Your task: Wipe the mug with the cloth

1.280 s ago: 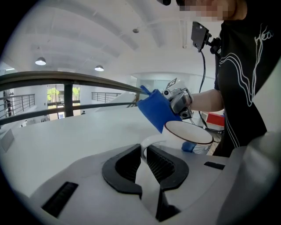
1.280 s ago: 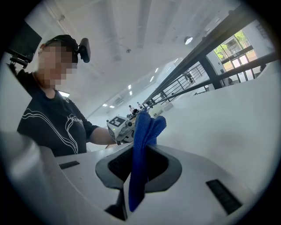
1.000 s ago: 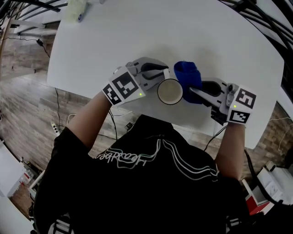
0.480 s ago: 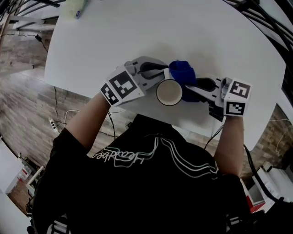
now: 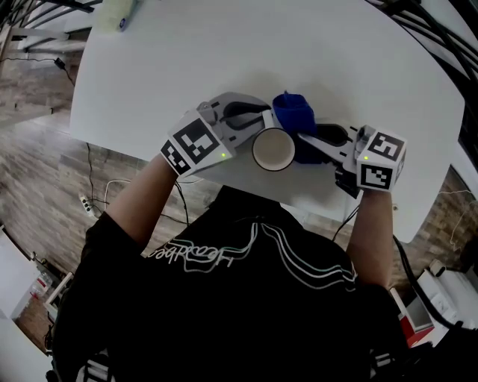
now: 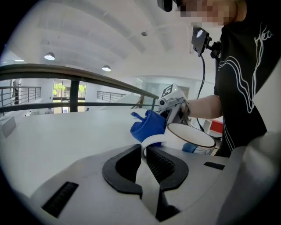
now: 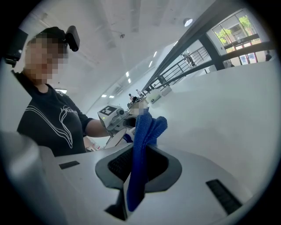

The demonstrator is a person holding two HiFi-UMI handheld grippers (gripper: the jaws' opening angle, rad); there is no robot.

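Observation:
A white mug point(image 5: 274, 149) with a dark rim stands on the white table point(image 5: 224, 52) near its front edge. My left gripper point(image 5: 255, 125) is shut on the mug's handle point(image 6: 151, 141), which shows as a white loop between the ribbed pads. My right gripper point(image 5: 312, 142) is shut on a blue cloth point(image 5: 295, 118), bunched against the mug's far right side. In the right gripper view the cloth point(image 7: 141, 145) hangs folded between the jaws, with the mug point(image 7: 115, 138) and left gripper point(image 7: 113, 115) beyond. The left gripper view shows the cloth point(image 6: 148, 126) beside the mug's rim point(image 6: 191, 134).
A pale yellow-green object point(image 5: 119, 13) lies at the table's far left corner. The table's front edge point(image 5: 224, 175) runs just below both grippers, close to the person's torso. Cables lie on the wooden floor point(image 5: 45, 149) to the left.
The right gripper has shifted a little to the left with the cloth, which now sits further round the mug's far side. The left gripper and mug have stayed put.

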